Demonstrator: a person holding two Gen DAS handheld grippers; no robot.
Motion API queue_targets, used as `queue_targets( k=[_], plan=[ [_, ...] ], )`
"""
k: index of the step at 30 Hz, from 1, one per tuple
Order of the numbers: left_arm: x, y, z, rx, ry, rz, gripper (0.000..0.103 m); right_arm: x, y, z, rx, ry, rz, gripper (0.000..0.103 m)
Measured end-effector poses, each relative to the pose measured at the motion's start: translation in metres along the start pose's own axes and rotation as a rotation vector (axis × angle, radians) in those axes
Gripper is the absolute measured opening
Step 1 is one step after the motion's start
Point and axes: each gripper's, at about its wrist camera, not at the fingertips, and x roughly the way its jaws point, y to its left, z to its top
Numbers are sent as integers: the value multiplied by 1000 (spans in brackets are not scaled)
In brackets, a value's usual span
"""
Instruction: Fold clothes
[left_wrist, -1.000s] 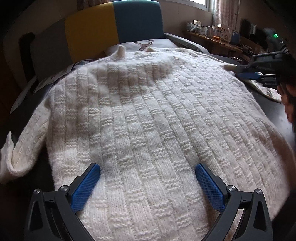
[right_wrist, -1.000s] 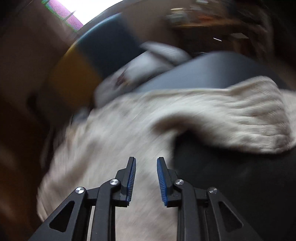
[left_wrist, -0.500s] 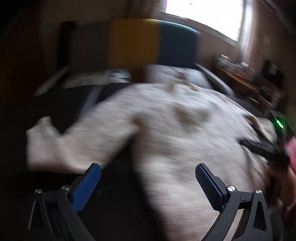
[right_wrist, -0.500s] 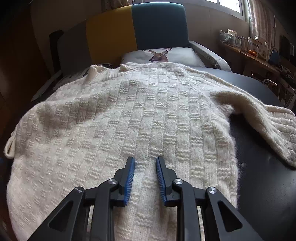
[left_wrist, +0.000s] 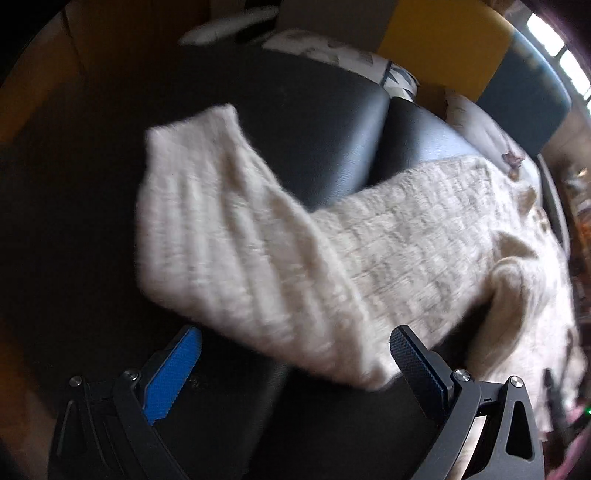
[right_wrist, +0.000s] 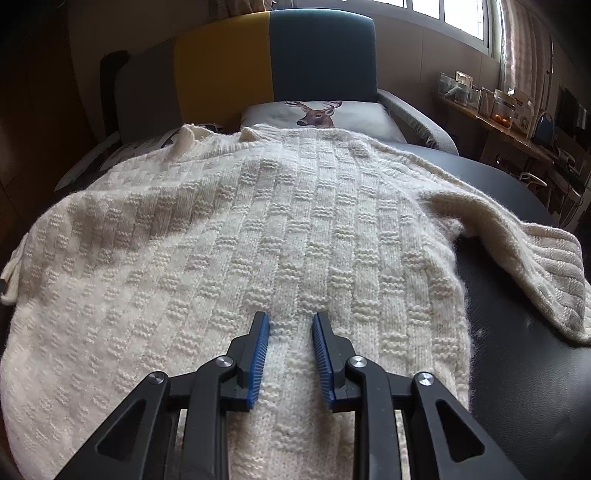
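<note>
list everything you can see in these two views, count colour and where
sweater: one, cream knit, spread flat on the black surface
left sleeve: one, cream, lying out to the side just ahead of the left gripper
right sleeve: one, cream, trailing off to the right
black surface: one, padded, under the sweater
chair back: one, grey, yellow and teal panels, behind the sweater
deer cushion: one, white, at the foot of the chair back
shelf: one, wooden, cluttered, far right under the window
left gripper: one, black with blue pads, wide open
right gripper: one, narrowly open over the sweater body
</note>
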Motion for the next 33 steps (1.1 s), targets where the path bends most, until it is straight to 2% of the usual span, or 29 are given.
queue_targets(
  k=[1, 2, 3, 5, 6, 9, 13, 19, 22, 27, 29, 32, 33],
  plan=[
    [3, 0, 0, -13, -6, 14, 97, 0, 0, 0, -1, -1, -1, 24],
    [4, -1, 0, -15, -29, 38, 84, 0, 0, 0, -1, -1, -2, 24],
    [1, -4, -1, -5, -69, 72, 51, 0, 0, -1, -1, -2, -2, 24],
    [-3, -8, 0, 26, -106, 76, 24, 0, 0, -1, 0, -4, -2, 24],
    [-4, -8, 1, 33, -110, 58, 18, 0, 0, -1, -1, -4, -3, 24],
    [-9, -7, 6, 38, -120, 32, 16, 0, 1, -2, -5, -5, -7, 25],
    [-30, -8, 21, 82, -210, 22, 16, 0, 0, -2, -11, -6, -9, 25],
    [-54, 1, 64, 105, -317, 55, 16, 1, -1, -2, -17, -7, -13, 25],
    [-58, 6, 82, 137, -346, 88, 15, 1, -2, -2, -22, -6, -18, 25],
    [-31, 16, 101, 151, -313, 140, 15, 3, -5, -1, -29, -6, -22, 25],
    [-12, 22, 102, 138, -274, 153, 16, 3, -6, 0, -31, -5, -20, 25],
    [15, 37, 98, 94, -191, 138, 20, 4, -8, 0, -33, -5, -19, 25],
    [17, 41, 95, 72, -197, 115, 23, 3, -8, 0, -35, -5, -20, 25]
  ],
)
